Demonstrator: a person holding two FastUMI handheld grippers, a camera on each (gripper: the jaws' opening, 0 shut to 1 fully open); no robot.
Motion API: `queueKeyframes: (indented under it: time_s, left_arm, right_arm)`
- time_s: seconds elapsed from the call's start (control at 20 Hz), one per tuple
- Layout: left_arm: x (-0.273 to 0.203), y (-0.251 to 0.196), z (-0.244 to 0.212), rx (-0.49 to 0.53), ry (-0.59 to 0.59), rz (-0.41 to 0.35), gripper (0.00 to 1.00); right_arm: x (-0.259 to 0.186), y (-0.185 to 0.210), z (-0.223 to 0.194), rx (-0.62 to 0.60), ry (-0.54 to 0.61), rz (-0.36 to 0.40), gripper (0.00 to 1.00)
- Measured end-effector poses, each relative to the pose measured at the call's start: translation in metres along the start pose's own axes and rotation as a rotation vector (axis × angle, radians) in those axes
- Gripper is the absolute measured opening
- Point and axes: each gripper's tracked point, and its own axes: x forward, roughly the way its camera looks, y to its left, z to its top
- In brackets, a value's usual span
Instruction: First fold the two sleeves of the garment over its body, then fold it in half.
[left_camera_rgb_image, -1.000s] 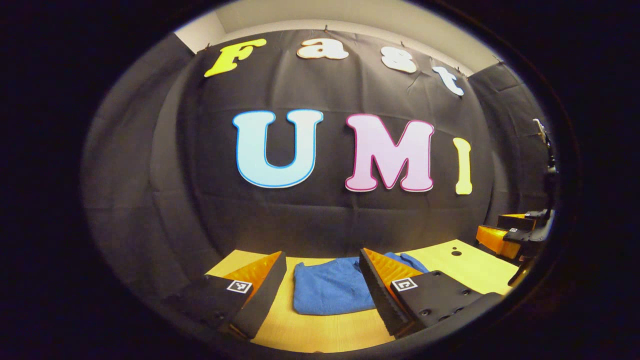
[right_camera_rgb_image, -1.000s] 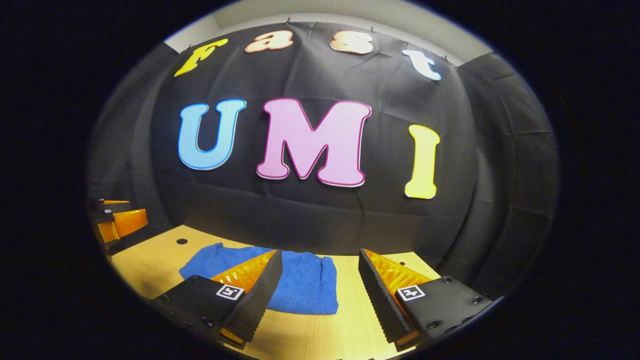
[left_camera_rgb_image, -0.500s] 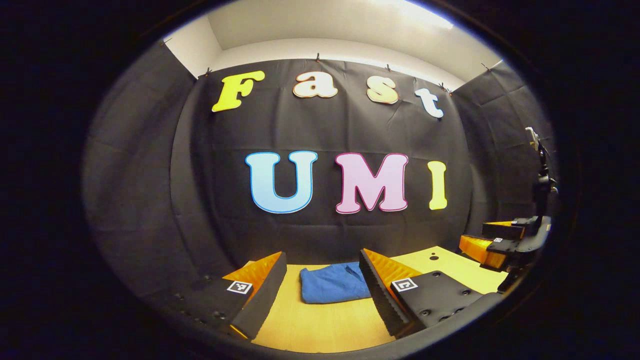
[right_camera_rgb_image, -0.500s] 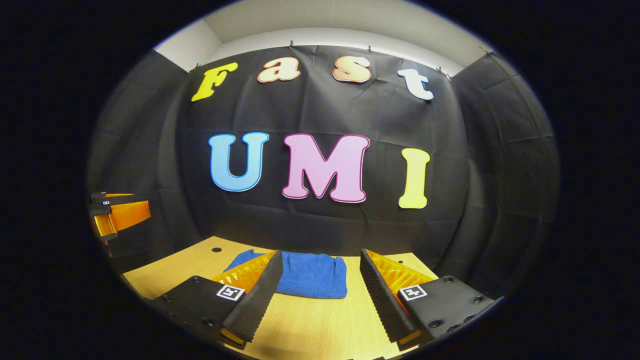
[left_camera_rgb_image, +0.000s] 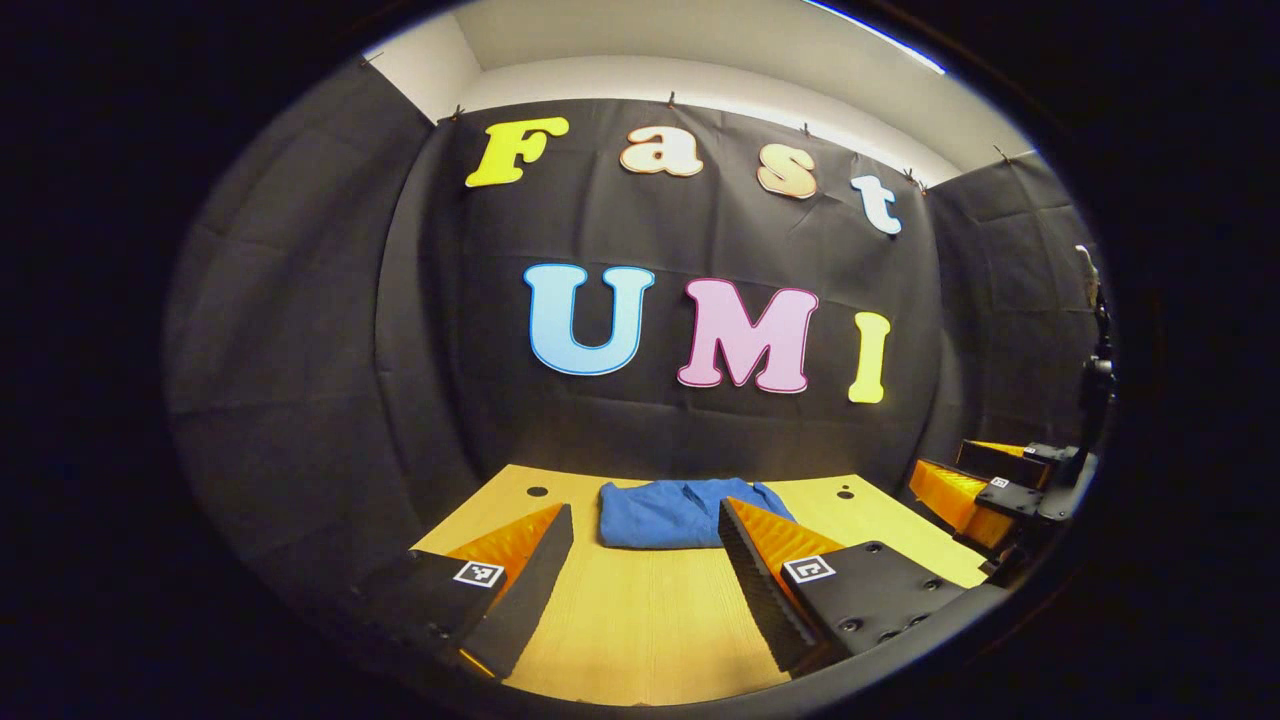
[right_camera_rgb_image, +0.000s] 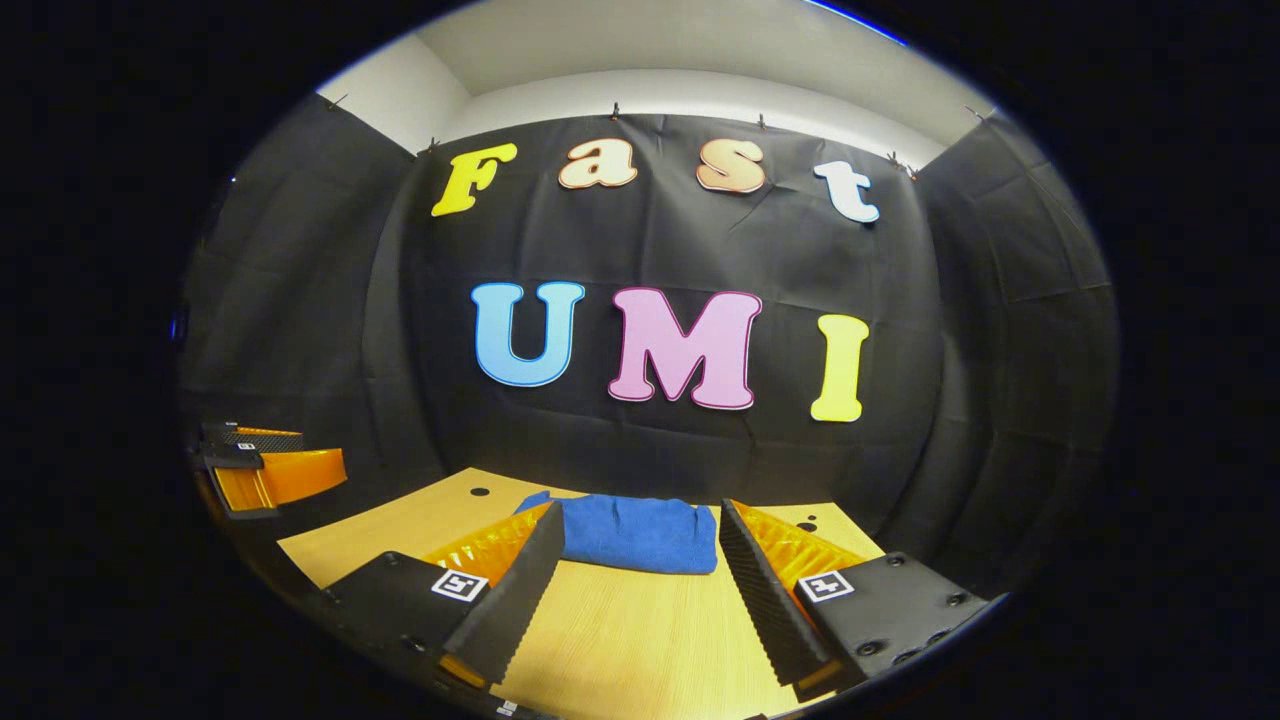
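Observation:
The blue garment (left_camera_rgb_image: 672, 513) lies folded into a compact rectangle at the far side of the wooden table (left_camera_rgb_image: 640, 620), close to the wall. In the right gripper view the same blue garment (right_camera_rgb_image: 640, 534) rests flat ahead of the fingers. My left gripper (left_camera_rgb_image: 645, 550) is open, held well back from the cloth with nothing between its fingers. My right gripper (right_camera_rgb_image: 640, 560) is open too, short of the cloth and empty. The right gripper (left_camera_rgb_image: 990, 490) also appears at the right edge of the left gripper view, and the left gripper (right_camera_rgb_image: 265, 470) at the left edge of the right gripper view.
The wooden table (right_camera_rgb_image: 620, 640) has small round holes (left_camera_rgb_image: 537, 491) near its far corners. Bare tabletop stretches between both grippers and the garment. Black cloth walls close the booth behind and to the sides.
Both grippers have drawn back from the garment and risen, so the cloth looks smaller and farther off. The garment stays folded on the table; both grippers remain open.

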Motion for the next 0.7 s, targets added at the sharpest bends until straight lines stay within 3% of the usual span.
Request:
queueKeyframes:
  time_s: [0.3,0.7]
  left_arm:
    - [-0.005,0.019,0.015,0.042,-0.041,0.028,0.83]
    - [-0.001,0.000,0.024,0.054,-0.066,0.005,0.83]
  right_arm:
    - [0.005,0.001,0.016,0.049,-0.031,-0.011,0.96]
    - [0.001,-0.008,0.024,0.036,-0.057,-0.003,0.96]
